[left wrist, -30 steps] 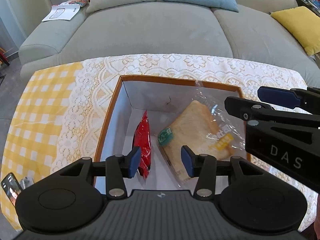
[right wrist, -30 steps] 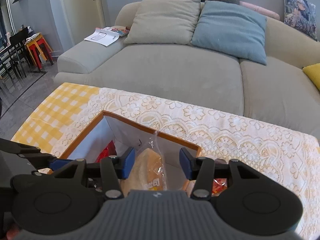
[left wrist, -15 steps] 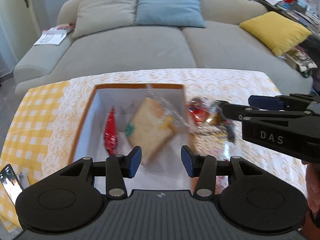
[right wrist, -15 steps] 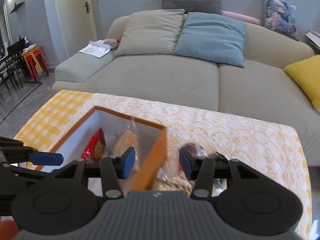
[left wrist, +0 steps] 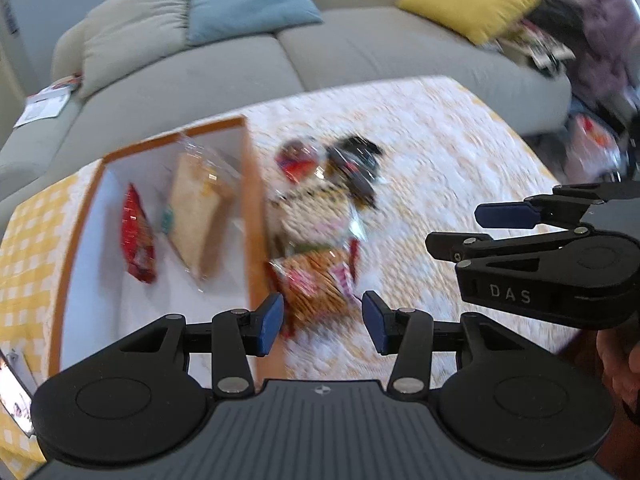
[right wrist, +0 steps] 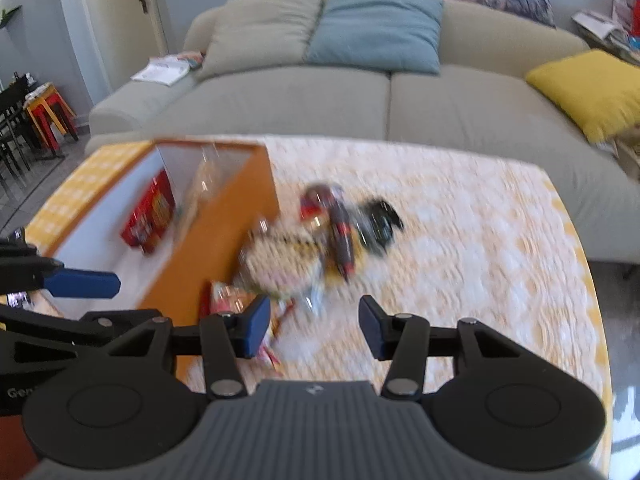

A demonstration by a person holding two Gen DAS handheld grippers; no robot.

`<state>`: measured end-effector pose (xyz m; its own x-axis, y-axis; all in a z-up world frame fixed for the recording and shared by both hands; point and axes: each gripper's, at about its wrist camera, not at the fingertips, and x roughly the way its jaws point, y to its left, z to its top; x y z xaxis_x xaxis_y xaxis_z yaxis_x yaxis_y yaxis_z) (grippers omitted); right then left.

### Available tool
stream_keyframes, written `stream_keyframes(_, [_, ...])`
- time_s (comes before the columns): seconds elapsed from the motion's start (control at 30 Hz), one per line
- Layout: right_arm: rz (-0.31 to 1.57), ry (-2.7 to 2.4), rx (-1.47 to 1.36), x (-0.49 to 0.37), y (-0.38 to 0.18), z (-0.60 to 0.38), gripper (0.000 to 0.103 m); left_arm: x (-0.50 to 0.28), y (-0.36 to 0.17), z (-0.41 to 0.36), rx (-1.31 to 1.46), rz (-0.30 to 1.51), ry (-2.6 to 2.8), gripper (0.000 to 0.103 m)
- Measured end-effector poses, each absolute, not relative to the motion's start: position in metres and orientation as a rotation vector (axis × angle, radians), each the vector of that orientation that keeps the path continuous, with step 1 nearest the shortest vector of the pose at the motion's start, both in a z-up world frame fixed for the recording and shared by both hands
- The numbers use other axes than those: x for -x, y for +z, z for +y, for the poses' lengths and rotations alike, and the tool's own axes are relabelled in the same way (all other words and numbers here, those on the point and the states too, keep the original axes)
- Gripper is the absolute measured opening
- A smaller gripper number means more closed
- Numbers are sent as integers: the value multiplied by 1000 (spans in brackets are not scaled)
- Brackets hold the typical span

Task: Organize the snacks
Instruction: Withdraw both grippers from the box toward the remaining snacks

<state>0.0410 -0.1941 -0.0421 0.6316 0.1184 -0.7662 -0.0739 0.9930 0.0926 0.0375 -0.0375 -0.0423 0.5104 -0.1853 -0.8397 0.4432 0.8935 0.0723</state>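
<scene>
Both views are blurring. At far left, a yellow checked cloth (left wrist: 20,248) is showing beside the orange-rimmed box (left wrist: 256,216), which is sitting near the table's left end with its white inside open to the top. Inside it, a red packet (left wrist: 138,236) is lying beside a bagged slice of bread (left wrist: 196,216). Just right of the box's wall, a loose heap of snacks (left wrist: 316,216) is resting on the lace tablecloth (left wrist: 440,152), the nearest being a cracker packet (left wrist: 316,284) touching or almost touching that wall. Right of the heap, bare lace is running open to the table's right edge.

The left gripper (left wrist: 323,322) is hanging over the cracker packet, its blue pads spread apart and pinching nothing. The right gripper (right wrist: 314,326) is hovering over bare lace just right of the same packet, jaws likewise spread and empty.

The left wrist view is looking down into the box, showing its floor and a phone screen (left wrist: 14,396) at the lower left corner. The right wrist view is showing the box's orange outer wall (right wrist: 216,240), the table's rounded right edge and red and yellow stools (right wrist: 50,114) far left.
</scene>
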Motion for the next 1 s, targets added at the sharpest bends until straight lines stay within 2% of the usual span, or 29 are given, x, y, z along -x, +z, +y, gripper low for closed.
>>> stream_keyframes(0.37, [1020,58,-108,-6,-93,-220,48,-20,-88,-72,-512,1005,-452,55])
stream_keyframes(0.53, [1044,45,-123,-5,-101,-226,48,-18,-106,-86,-669,967,-480,55])
stream_keyframes(1.0, [1073,56,-138,-15,-115,-230,48,-19,-136,-96,-877,852,-528,55])
